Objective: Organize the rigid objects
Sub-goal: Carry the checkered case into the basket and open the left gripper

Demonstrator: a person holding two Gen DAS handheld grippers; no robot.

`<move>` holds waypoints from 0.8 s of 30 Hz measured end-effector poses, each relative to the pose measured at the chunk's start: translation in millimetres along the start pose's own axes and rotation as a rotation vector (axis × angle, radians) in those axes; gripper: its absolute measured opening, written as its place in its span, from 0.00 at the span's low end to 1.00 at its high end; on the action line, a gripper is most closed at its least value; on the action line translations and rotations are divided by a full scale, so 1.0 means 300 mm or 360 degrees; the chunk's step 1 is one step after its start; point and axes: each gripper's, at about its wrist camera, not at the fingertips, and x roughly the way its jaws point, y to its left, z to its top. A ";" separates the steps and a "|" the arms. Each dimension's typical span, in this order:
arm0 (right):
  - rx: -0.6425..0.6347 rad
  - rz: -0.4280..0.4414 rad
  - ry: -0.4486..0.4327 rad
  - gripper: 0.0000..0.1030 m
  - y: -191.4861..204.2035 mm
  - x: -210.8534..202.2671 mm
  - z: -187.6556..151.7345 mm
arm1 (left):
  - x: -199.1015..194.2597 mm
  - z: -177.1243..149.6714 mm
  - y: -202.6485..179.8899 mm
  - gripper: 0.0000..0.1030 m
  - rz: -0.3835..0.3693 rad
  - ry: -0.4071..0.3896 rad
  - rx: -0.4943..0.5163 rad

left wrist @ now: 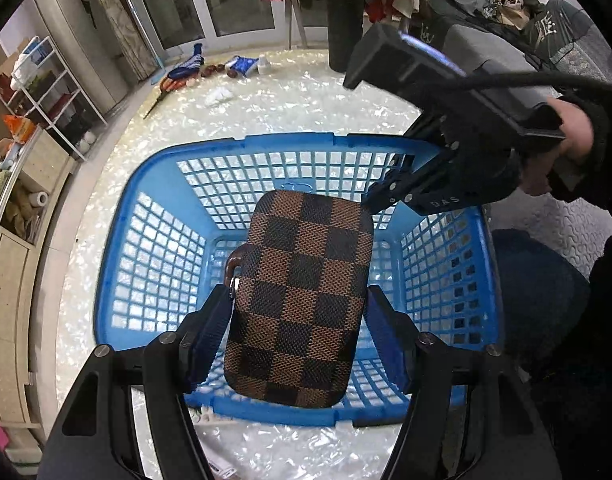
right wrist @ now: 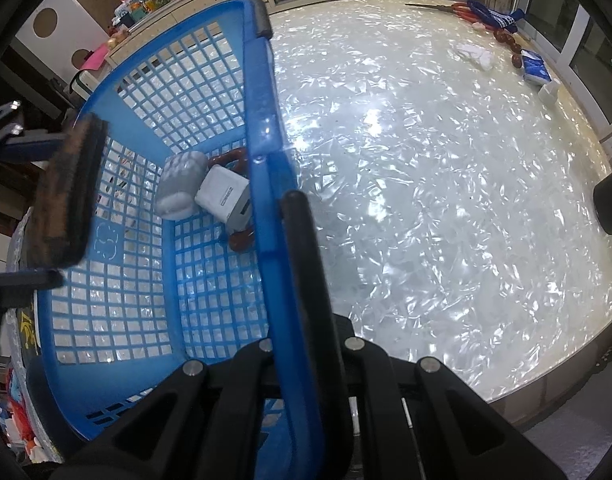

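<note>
The left gripper (left wrist: 298, 320) clamps the checkered case (left wrist: 300, 296) above the blue basket (left wrist: 118, 280); the right gripper (right wrist: 284, 216) is closed on the basket rim. A tilted release could drop the case onto the charger (right wrist: 224, 198) beside that rim.

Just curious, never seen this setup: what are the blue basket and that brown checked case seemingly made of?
The blue basket looks like moulded plastic: glossy rim, uniform colour, walls a grid of square holes. The checkered case, held between the left tool's fingers above the basket, seems covered in woven or textured fabric, possibly coated canvas: a fine weave shows across its matte brown and dark squares.
</note>
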 end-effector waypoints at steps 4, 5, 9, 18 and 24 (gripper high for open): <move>0.0019 0.0014 -0.0007 0.04 -0.006 0.004 0.013 | 0.042 0.007 -0.002 0.69 -0.0021 0.0035 -0.0007; 0.0016 0.0013 -0.0009 0.04 -0.005 0.005 0.015 | 0.052 0.007 -0.004 0.69 -0.0025 0.0042 -0.0009; 0.0015 0.0012 -0.0012 0.04 -0.003 0.007 0.021 | 0.094 0.006 -0.013 0.69 -0.0051 0.0064 -0.0011; 0.0023 0.0013 -0.0022 0.04 -0.004 0.009 0.018 | 0.177 0.013 -0.032 0.70 -0.0056 0.0165 0.0010; 0.0030 0.0012 -0.0026 0.04 -0.004 0.007 0.016 | 0.218 0.007 -0.029 0.71 -0.0064 0.0216 -0.0012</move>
